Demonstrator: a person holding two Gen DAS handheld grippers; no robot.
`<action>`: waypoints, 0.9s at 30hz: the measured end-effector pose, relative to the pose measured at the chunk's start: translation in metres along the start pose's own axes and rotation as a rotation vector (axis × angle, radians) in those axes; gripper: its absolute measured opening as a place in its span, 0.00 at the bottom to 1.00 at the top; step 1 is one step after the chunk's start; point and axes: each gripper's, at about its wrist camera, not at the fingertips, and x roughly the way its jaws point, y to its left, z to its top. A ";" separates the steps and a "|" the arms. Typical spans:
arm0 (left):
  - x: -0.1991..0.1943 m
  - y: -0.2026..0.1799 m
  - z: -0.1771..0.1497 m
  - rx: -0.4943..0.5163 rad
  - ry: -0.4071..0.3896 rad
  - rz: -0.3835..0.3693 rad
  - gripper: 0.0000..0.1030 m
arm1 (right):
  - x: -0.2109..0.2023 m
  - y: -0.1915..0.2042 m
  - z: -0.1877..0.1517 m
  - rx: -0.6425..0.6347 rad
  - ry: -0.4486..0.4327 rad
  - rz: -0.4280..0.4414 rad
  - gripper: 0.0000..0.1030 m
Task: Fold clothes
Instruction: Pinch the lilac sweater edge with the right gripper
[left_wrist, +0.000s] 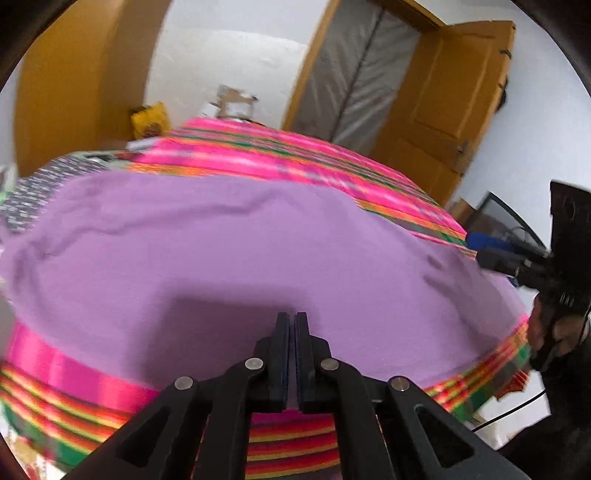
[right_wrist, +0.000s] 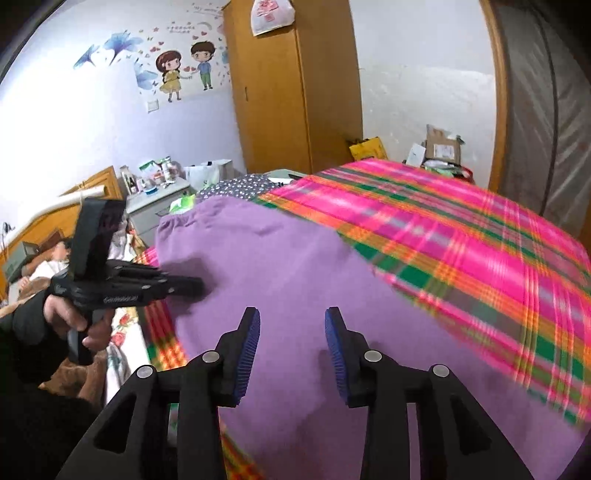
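Observation:
A purple garment (left_wrist: 236, 251) lies spread on a bed covered by a pink plaid blanket (left_wrist: 280, 162). My left gripper (left_wrist: 292, 317) is shut and empty, hovering above the garment's near edge. In the right wrist view the garment (right_wrist: 295, 288) fills the middle, its gathered waistband at the far left. My right gripper (right_wrist: 292, 317) is open and empty above it. The left gripper (right_wrist: 192, 286) shows there at the garment's left edge, fingers together. The right gripper (left_wrist: 484, 254) shows in the left wrist view at the garment's right edge.
A wooden wardrobe (right_wrist: 291, 85) and a mattress (right_wrist: 546, 110) leaning upright stand behind the bed. A nightstand (right_wrist: 159, 199) with bottles is at the left, boxes (right_wrist: 443, 147) at the far end. A wooden door (left_wrist: 443, 110) stands open. A second bed (right_wrist: 37, 266) lies at the left.

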 end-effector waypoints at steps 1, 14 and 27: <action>-0.005 0.010 0.002 -0.018 -0.014 0.021 0.02 | 0.005 -0.001 0.008 -0.002 0.004 0.000 0.37; -0.031 0.084 0.012 -0.161 -0.098 0.162 0.02 | 0.155 -0.008 0.115 -0.089 0.188 0.150 0.37; -0.018 0.099 0.015 -0.182 -0.088 0.147 0.02 | 0.245 -0.031 0.114 0.041 0.366 0.279 0.03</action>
